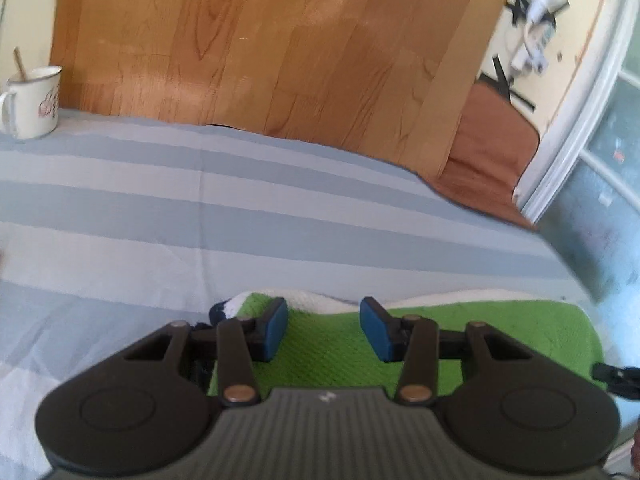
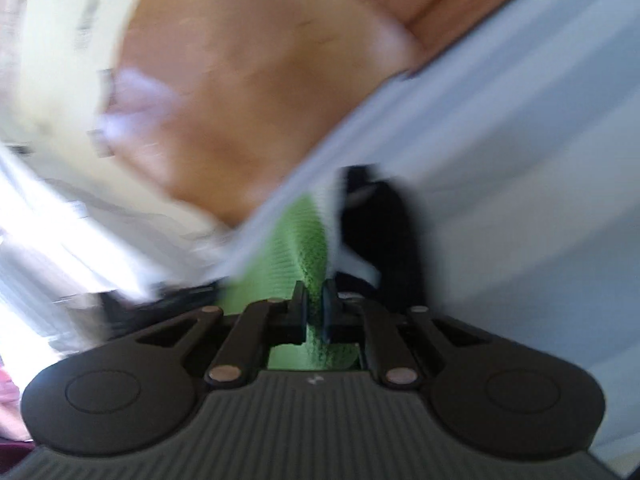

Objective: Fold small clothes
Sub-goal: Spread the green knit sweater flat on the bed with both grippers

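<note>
- The biggest thing is the table [image 1: 280, 208]. It has a cloth with blue and grey stripes on it.
- Behind it stands a brown wooden board [image 1: 260, 48].
- A small green cloth [image 1: 500, 332] lies flat at the near edge of the table, right under the left gripper. It has a white fluffy edge at the far side and a bit of dark blue at the left end. Its long way runs left to right.
- In the right wrist view the green cloth [image 2: 296, 248] is pulled up in a thin strip that points away from the camera. That view is very blurry.
- I think the folding has only just started. One end is lifted, and I see no neat fold yet.
- A white mug [image 1: 34, 100] stands far away in the left corner.
- The left gripper [image 1: 324, 328] has its fingers wide apart and holds nothing. It hangs over the green cloth.
- The right gripper [image 2: 314, 312] has its fingers pinched tight on the green cloth.
</note>
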The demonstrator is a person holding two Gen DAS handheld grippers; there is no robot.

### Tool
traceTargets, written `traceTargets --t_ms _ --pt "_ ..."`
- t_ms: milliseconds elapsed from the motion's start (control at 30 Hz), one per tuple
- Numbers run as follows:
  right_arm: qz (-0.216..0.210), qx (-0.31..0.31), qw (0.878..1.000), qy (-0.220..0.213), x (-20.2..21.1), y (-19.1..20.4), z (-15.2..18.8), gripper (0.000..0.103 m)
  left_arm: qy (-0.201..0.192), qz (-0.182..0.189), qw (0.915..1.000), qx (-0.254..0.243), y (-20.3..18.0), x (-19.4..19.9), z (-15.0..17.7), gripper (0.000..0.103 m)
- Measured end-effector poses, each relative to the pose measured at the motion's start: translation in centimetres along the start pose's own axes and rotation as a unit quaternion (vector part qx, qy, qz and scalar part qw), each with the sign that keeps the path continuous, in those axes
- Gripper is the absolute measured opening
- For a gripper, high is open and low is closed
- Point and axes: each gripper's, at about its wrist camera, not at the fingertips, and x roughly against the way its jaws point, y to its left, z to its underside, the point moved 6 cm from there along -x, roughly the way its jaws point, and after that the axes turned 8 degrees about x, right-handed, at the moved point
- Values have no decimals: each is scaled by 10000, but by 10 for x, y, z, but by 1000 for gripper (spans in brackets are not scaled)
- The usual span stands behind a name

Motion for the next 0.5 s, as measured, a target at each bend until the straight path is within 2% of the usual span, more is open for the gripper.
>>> traceTargets --t_ms 100,133,167,200,233,267,300,367,400,467,500 --pt "-147 -256 9996 -19 -11 -11 7 9 -15 -209 9987 -467 -5 -10 7 42" --pt "-64 -44 10000 18 -10 -5 6 9 -35 -234 9982 -548 -7 -9 8 42" --pt "8 174 9998 37 -9 0 5 15 -36 -243 9981 -572 -9 -9 9 42" --pt "108 396 9992 17 -5 6 2 26 -28 -232 9983 -537 -8 -7 8 42" --pt "268 573 9980 -78 1 11 -2 46 -19 -220 9987 -467 -8 -4 8 44" --pt "348 756 9962 -270 9 17 -8 49 -19 -193 9992 -350 -9 0 6 46" --pt "290 968 9936 -508 18 26 -15 49 -57 -133 9996 -258 -11 6 5 52" --pt "-4 1306 9885 -757 22 46 -23 47 -242 75 9994 -218 -22 21 5 53" --pt "-149 1466 9865 -719 19 58 -22 45 -279 209 9991 -241 -29 27 7 53" --pt "-324 1828 9817 -433 0 79 -13 29 -279 570 9974 -344 -46 36 14 53" --pt "-367 1997 9787 -284 -12 88 -8 26 -232 733 9961 -443 -56 37 19 53"
